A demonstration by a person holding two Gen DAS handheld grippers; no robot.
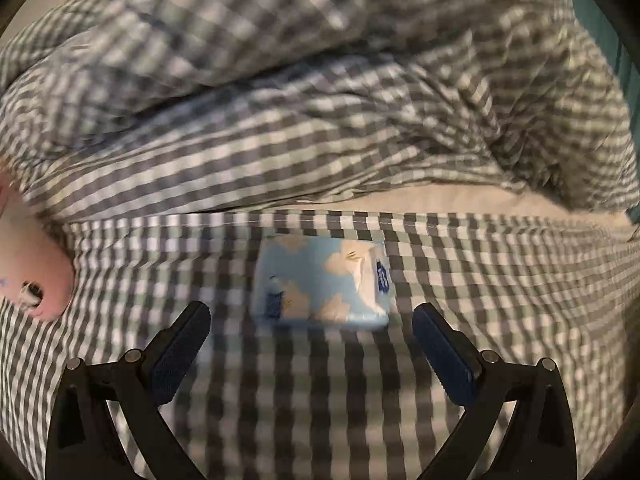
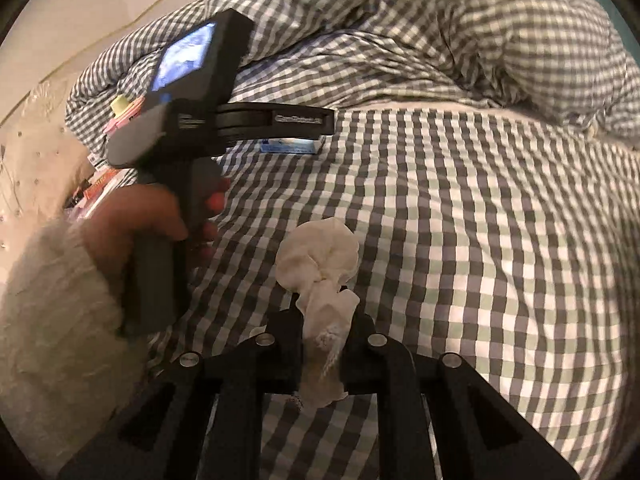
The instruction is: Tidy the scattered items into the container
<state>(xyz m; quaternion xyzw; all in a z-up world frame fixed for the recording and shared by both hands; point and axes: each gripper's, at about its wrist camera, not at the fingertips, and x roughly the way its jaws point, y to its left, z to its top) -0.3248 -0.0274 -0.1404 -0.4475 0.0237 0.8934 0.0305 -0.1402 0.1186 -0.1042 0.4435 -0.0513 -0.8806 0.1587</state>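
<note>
A light blue tissue pack (image 1: pixel 322 282) with cloud print lies on the checked bed sheet (image 1: pixel 480 300). My left gripper (image 1: pixel 312 322) is open, its fingers apart on either side of the pack's near edge, just short of it. In the right wrist view my right gripper (image 2: pixel 326 320) is shut on a crumpled white tissue (image 2: pixel 320 256), held above the sheet. The same pack (image 2: pixel 290 146) shows far off, under the left gripper's body (image 2: pixel 192 120), held by a hand.
A bunched checked duvet (image 1: pixel 320 80) lies behind the pack. A pink object (image 1: pixel 32 276) sits at the left edge. Small colourful items (image 2: pixel 100 184) and a pale studded surface (image 2: pixel 36 152) lie at the left of the bed.
</note>
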